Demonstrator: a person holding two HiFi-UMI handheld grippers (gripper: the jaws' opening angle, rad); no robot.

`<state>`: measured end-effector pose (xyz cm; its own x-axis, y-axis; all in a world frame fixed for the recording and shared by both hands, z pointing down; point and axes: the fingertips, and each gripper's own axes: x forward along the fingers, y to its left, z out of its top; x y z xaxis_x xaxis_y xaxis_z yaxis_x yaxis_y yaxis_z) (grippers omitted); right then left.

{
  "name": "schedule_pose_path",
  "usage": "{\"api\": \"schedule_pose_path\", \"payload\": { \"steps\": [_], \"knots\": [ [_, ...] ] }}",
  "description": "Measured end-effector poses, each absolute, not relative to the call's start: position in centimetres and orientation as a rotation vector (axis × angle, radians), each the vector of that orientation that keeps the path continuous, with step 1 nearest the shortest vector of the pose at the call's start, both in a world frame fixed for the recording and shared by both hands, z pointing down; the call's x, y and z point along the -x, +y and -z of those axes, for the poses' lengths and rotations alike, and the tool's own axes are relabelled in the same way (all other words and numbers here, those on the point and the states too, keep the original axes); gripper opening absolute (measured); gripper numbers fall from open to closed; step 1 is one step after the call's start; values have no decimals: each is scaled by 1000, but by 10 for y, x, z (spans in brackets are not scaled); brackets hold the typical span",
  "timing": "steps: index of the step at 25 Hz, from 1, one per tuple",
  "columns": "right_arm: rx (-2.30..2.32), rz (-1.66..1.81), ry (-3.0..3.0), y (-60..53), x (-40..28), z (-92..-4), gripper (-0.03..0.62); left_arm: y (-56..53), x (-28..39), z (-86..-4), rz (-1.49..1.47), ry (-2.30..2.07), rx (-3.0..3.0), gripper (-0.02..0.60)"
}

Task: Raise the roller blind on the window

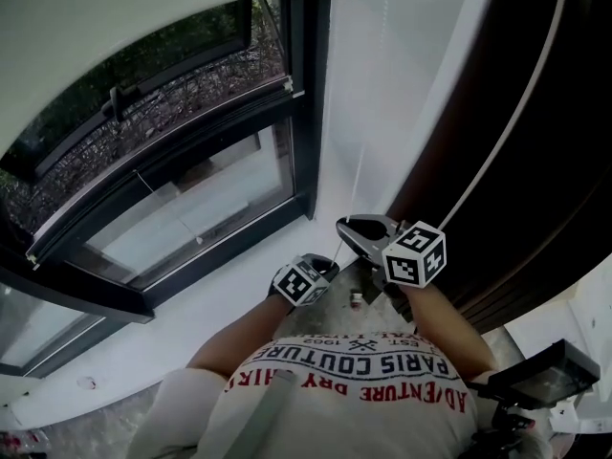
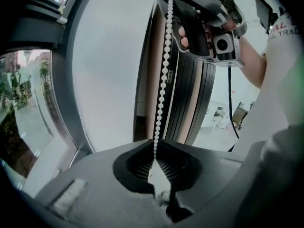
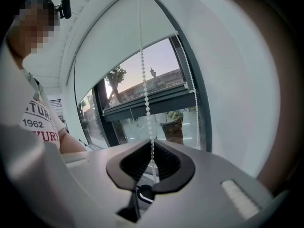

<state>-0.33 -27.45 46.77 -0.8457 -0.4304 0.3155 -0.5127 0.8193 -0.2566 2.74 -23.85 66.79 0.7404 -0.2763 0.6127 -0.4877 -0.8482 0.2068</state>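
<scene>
A: Left. Your left gripper [image 2: 154,156] has its fingers [image 2: 135,161] closed to a slit on the bead chain [image 2: 164,80]. This is the lower of your two holds on this strand.

B: Centre. The chain runs taut, its long axis vertical, just right of the window [image 3: 142,108] frame. The roller blind [image 3: 114,46] hangs from the top and points down, its hem lying level across the glass. It covers the upper part only, and the lower panes are bare.

A: Right. Your right gripper [image 3: 152,159] is clamped on the same strand higher up, its fingers [image 3: 168,161] nearly together with beads between them.

B: The step in hand, as I judge it, is hauling hand over hand, partly done. The next move calls for you to pull straight along the chain's axis. Then free one hold and re-grip while the other keeps the chain. Whether this strand raises the blind, I cannot tell.
</scene>
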Motion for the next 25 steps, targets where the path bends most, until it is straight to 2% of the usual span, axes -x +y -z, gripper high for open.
{"api": "schedule_pose_path", "payload": {
  "steps": [5, 6, 8, 18, 25],
  "knots": [
    [-758, -483, -2749, -280, -3, -469, 18, -235, -26, -663, -838, -582, -2662, 25],
    [-765, -484, -2750, -281, -4, -469, 18, -236, -24, -660, -828, -592, -2674, 82],
    [-775, -492, -2756, -283, -5, -469, 18, -239, -20, -646, -759, -611, -2688, 117],
    [-798, -486, -2762, -286, -12, -469, 18, -260, -3, -477, -245, -529, -2830, 118],
    [-767, -489, -2769, -282, -5, -471, 18, -288, -12, -346, -44, -531, -2979, 118]
  ]
}}
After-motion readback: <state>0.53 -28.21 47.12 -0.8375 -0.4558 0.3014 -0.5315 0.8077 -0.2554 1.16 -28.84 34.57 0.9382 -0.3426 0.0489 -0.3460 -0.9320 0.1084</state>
